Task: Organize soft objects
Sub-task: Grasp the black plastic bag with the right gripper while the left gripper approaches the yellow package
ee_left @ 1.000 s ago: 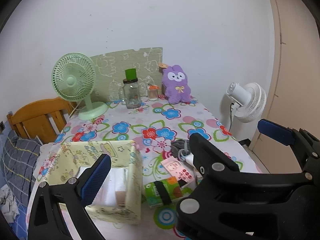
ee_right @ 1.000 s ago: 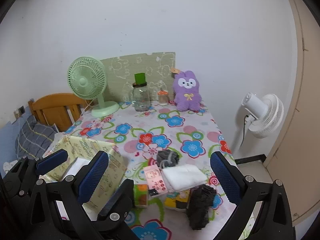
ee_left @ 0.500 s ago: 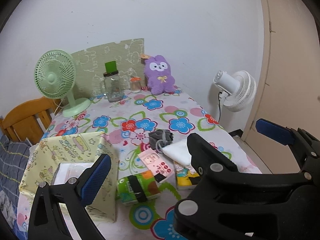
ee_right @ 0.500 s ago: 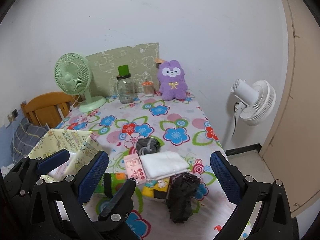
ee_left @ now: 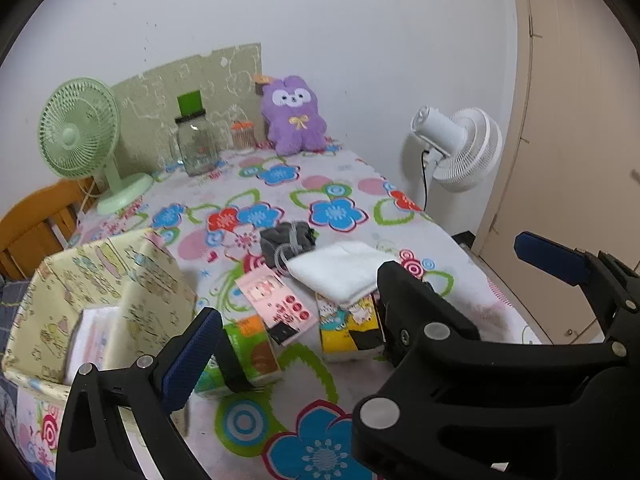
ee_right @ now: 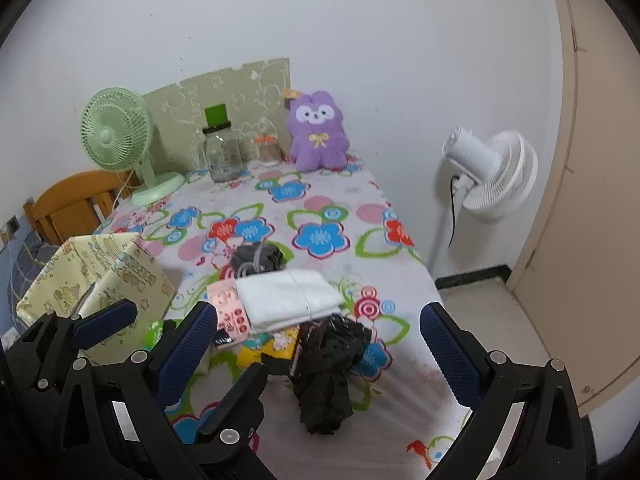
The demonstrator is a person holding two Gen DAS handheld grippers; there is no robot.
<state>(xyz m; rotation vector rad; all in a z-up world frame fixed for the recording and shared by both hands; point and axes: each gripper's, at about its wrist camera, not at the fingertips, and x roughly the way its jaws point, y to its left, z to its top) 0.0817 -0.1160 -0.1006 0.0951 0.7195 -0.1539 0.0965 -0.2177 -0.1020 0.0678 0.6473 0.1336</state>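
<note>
Soft things are lying on the flowered table (ee_right: 328, 200): a black cloth (ee_right: 328, 372) between the right gripper's (ee_right: 320, 344) spread fingers, a white towel (ee_right: 286, 294) just beyond. The left gripper (ee_left: 360, 304) is hovering open, beside the yellow box (ee_left: 100, 276).

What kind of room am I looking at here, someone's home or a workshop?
Most likely a small room in a home, perhaps a bedroom. A table with a flowered cloth stands against the wall, with a purple plush toy and a green desk fan on it, and a white standing fan alongside.
</note>
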